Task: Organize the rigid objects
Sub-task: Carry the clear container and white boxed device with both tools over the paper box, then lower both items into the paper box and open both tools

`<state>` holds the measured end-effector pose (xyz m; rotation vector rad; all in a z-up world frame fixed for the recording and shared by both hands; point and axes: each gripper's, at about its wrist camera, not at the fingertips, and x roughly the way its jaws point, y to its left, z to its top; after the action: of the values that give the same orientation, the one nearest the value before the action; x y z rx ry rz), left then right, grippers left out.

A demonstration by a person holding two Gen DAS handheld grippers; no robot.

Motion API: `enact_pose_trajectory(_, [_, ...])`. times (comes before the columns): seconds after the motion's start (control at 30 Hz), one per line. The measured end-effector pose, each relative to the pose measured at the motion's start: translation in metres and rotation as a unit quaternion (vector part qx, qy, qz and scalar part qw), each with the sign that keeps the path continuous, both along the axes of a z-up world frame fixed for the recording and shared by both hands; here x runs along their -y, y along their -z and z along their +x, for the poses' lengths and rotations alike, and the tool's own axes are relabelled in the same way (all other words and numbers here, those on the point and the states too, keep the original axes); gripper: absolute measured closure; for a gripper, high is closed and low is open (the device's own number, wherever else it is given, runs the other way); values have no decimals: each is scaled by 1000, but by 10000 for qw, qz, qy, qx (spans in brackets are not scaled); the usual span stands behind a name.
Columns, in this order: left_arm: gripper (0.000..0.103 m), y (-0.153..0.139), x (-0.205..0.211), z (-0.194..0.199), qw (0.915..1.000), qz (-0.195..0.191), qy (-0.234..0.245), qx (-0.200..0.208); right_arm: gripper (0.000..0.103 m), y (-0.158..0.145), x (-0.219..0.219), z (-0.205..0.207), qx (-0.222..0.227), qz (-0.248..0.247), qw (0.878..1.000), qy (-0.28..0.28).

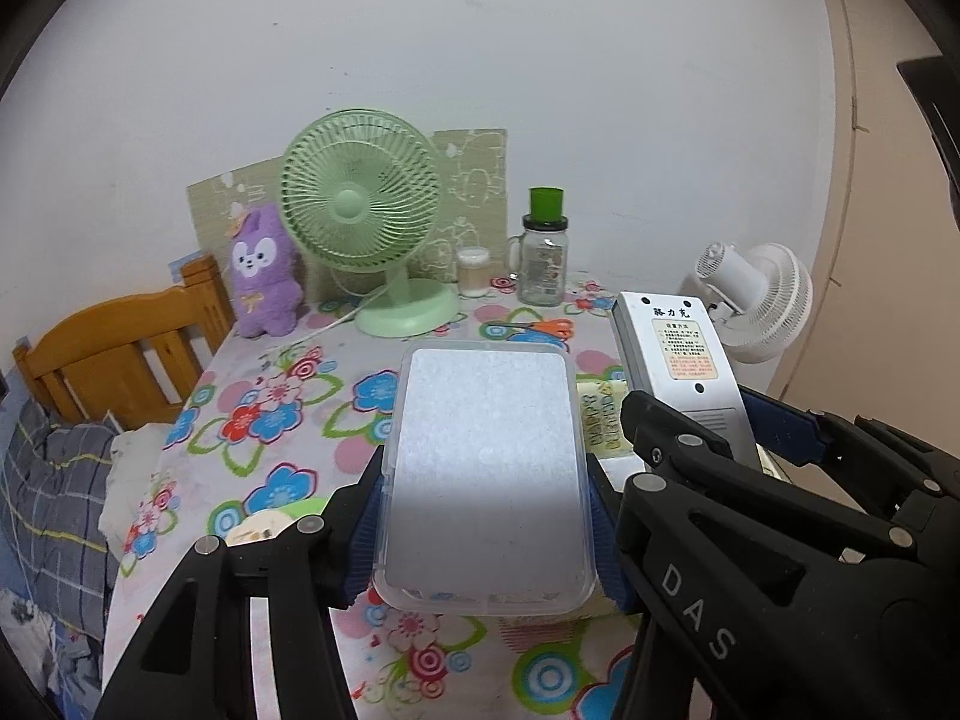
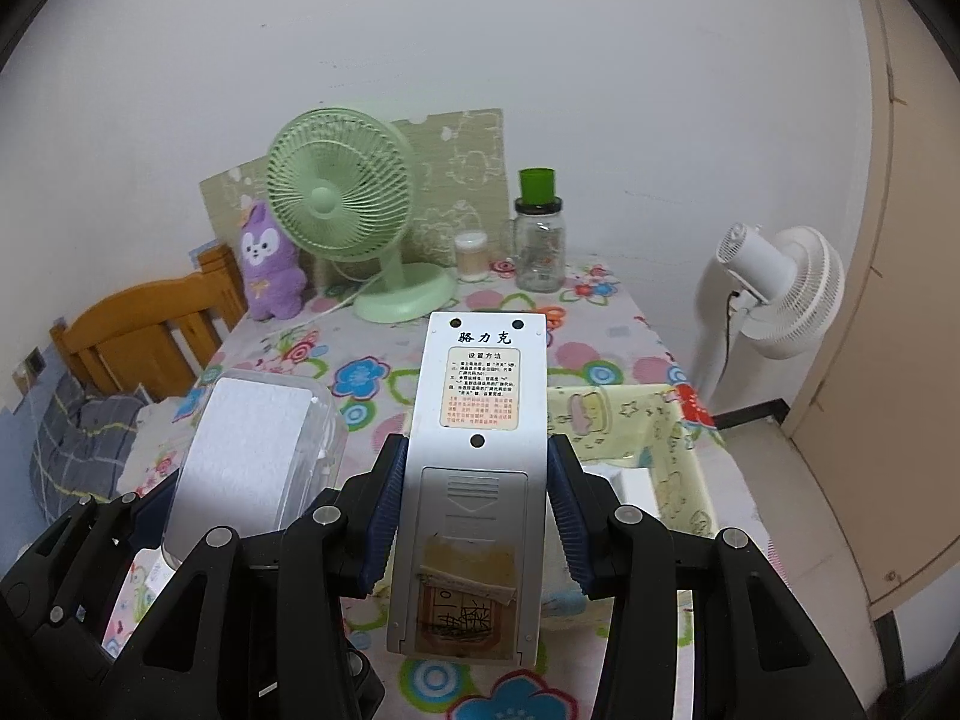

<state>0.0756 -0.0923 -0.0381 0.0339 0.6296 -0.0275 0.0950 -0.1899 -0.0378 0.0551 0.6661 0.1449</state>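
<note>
1. The left gripper [image 1: 486,516] is pinching a clear box [image 1: 487,474] between its blue pads [image 1: 363,531], one on each long side, and is holding it off the table [image 1: 288,372] with the flat frosted face up.
2. The right gripper [image 2: 474,516] is pinching a silver remote [image 2: 477,450] by its long edges, back side up, with the label and battery cover showing; yellowed tape is sitting over the lower part.
3. The two held things are hanging side by side over the near half of the floral table, the box to the left of the remote, close but apart.
4. A yellow patterned bin [image 2: 660,432] is sitting on the table just right of and below the remote.
5. At the far edge, a green fan [image 1: 366,222], a purple plush [image 1: 264,276], a small jar [image 1: 473,271] and a green-capped bottle [image 1: 543,252] are standing along the wall.
6. Orange scissors [image 1: 540,326] are lying beyond the box.
7. A white fan [image 2: 774,294] is standing off the table's right side.
</note>
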Motion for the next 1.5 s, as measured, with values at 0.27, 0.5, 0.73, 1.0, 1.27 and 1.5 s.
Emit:
enact_pose_trajectory(0.27, [43,7,19,16,9998,-13,180,-93,54,7,21,15,-90,-23,9998,182])
enact_pose_trajectory(0.5, [43,18,31,31,9995,-21,243,-219,54,17,31,31,-204,-50,9995,234])
enact_pose_trajectory(0.73, [43,31,39,44,9989,-46,254,-385,54,31,40,47,-401,-106,9989,229])
enact_pose_trajectory(1.0, [43,45,47,56,9979,-31,275,-581,54,48,47,59,-604,-89,9978,260])
enact_pose_trajectory(1.27, [43,60,52,68,9966,20,296,-771,54,64,52,71,-815,-53,9963,271])
enact_pose_trajectory(1.5, [42,77,55,78,9941,75,265,-1052,54,82,54,84,-1072,4,9940,228])
